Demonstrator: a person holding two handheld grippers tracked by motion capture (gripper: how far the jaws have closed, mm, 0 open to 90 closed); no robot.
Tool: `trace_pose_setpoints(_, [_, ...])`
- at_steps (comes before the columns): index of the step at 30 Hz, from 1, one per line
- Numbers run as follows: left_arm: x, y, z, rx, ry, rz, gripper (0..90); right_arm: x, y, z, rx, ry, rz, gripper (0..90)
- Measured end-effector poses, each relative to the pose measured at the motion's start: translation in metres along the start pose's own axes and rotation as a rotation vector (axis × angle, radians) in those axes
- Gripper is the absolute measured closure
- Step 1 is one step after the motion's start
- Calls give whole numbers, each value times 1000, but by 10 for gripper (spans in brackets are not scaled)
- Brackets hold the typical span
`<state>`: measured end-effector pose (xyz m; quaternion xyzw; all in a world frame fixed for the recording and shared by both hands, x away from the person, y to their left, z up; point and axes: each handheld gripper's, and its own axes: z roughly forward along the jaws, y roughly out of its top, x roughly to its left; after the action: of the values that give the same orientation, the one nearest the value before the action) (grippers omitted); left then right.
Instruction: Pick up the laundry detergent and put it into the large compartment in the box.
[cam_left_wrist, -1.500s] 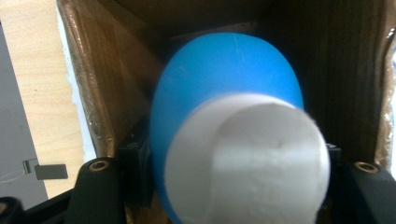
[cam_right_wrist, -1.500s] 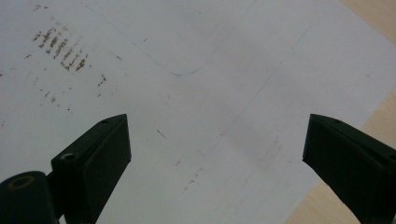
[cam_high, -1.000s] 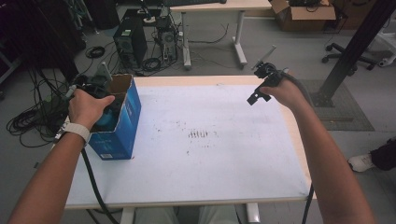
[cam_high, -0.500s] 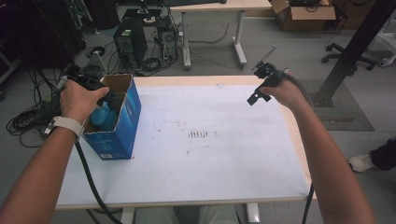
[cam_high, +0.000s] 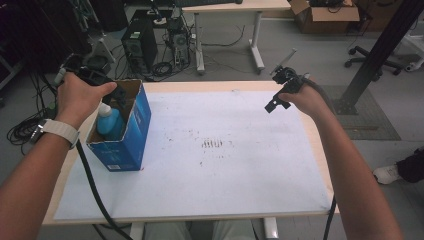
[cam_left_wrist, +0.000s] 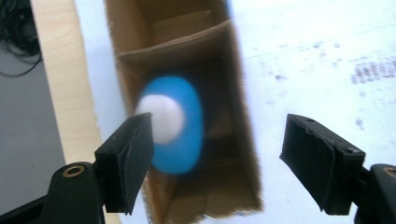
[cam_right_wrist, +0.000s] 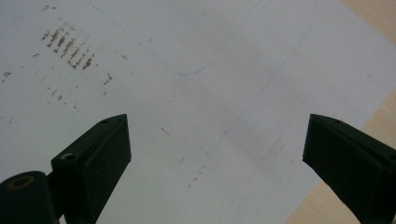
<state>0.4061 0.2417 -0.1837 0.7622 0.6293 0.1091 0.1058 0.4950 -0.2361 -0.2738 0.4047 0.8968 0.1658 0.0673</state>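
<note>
Blue bottle (cam_high: 110, 123) with white cap standing upright inside blue cardboard box (cam_high: 131, 131), near-left part of table (cam_high: 310, 145), on white sheet (cam_high: 225, 180). Box top open, brown flaps up.

Left gripper (cam_left_wrist: 217, 154) above box opening, looking straight down on the cap; jaws spread, have just been opening, nothing pinched, bottle well below pads and blurred. In high view, left gripper (cam_high: 92, 80) over far-left corner of box, cable trailing toward near edge.

Right gripper (cam_high: 281, 90) at far-right of table, hovering over bare sheet; right gripper (cam_right_wrist: 217, 158) jaws wide apart, nothing between them, only smudged paper underneath.

Step, as judged: drop-off into box looks done, release and clear-out under way. Could equally be a reach for the cap; cannot tell from these frames alone.

Next move probably calls for: clearing flaps without snagging, keeping box from tipping, then bringing either tong to closing the flaps or fetching next item. No other item visible on table.
</note>
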Motion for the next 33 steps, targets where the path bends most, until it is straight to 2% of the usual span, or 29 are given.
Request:
trace_pose_setpoints(5, [-13,-1,-9,-14,-22,32,241,1,0,-1,-2,-3,-2,77])
trace_pose_setpoints(13, [-38,-9,-18,-47,-67,107,241,1,-1,-3,-5,-1,1,77])
trace_pose_setpoints(21, [-62,-16,-23,-39,-97,186,239,1,-2,-4,-8,-2,4,77])
trace_pose_setpoints(29, [-85,-25,-20,-24,-132,271,235,2,-2,-4,-9,-2,-1,77])
trace_pose_setpoints(31, [-91,-27,-18,-26,-151,285,208,3,-2,-4,-8,-3,-2,77])
trace_pose_setpoints(33, [-96,-28,-16,-21,-157,298,131,4,-2,-4,-6,-1,-5,77])
